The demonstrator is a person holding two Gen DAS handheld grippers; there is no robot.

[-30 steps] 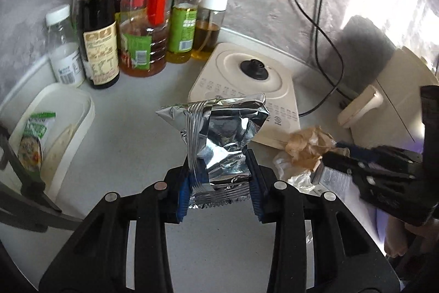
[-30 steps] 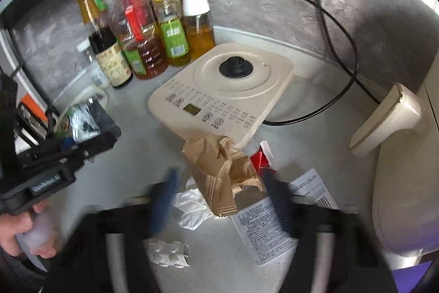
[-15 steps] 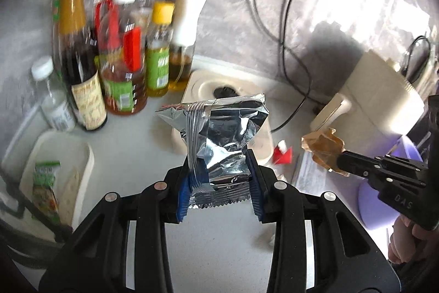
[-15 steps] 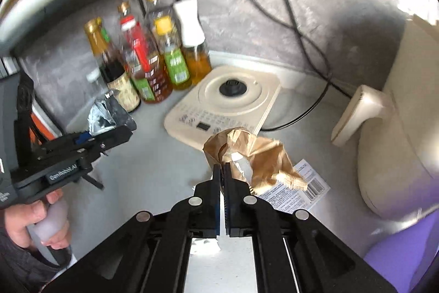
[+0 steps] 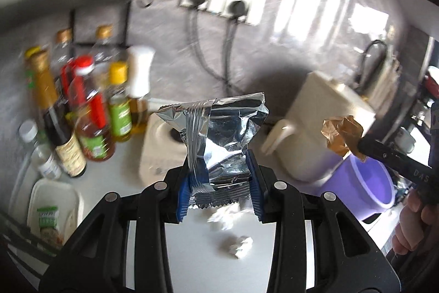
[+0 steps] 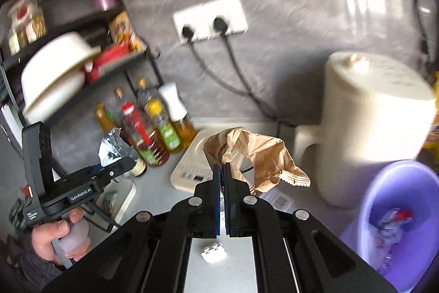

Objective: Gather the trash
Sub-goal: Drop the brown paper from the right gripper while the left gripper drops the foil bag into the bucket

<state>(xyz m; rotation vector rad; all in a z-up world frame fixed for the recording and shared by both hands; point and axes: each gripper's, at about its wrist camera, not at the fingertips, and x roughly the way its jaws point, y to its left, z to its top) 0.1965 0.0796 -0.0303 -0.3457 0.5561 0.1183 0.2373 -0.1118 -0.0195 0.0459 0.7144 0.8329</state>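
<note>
My left gripper (image 5: 219, 177) is shut on a silver foil snack bag (image 5: 219, 136), held upright above the counter; the bag also shows in the right wrist view (image 6: 111, 148). My right gripper (image 6: 222, 169) is shut on a crumpled brown paper bag (image 6: 255, 153), held in the air; the paper also shows in the left wrist view (image 5: 341, 135). A purple bin (image 6: 403, 221) with trash inside stands at the lower right, below and right of the paper. It also shows in the left wrist view (image 5: 365, 186). White crumpled tissues (image 5: 240, 245) and a white blister pack (image 6: 214, 251) lie on the counter.
Several sauce and oil bottles (image 5: 90, 111) stand at the back left under a black shelf (image 6: 90, 65). A cream induction cooker (image 6: 192, 169) sits mid-counter, a cream rice cooker (image 6: 367, 125) at the right. A white tray (image 5: 52, 208) lies left. Cables hang from wall sockets (image 6: 211, 18).
Both grippers have risen and tilted up, so the wall sockets and shelf now show. The right gripper closed on the brown paper and lifted it off the counter toward the purple bin.
</note>
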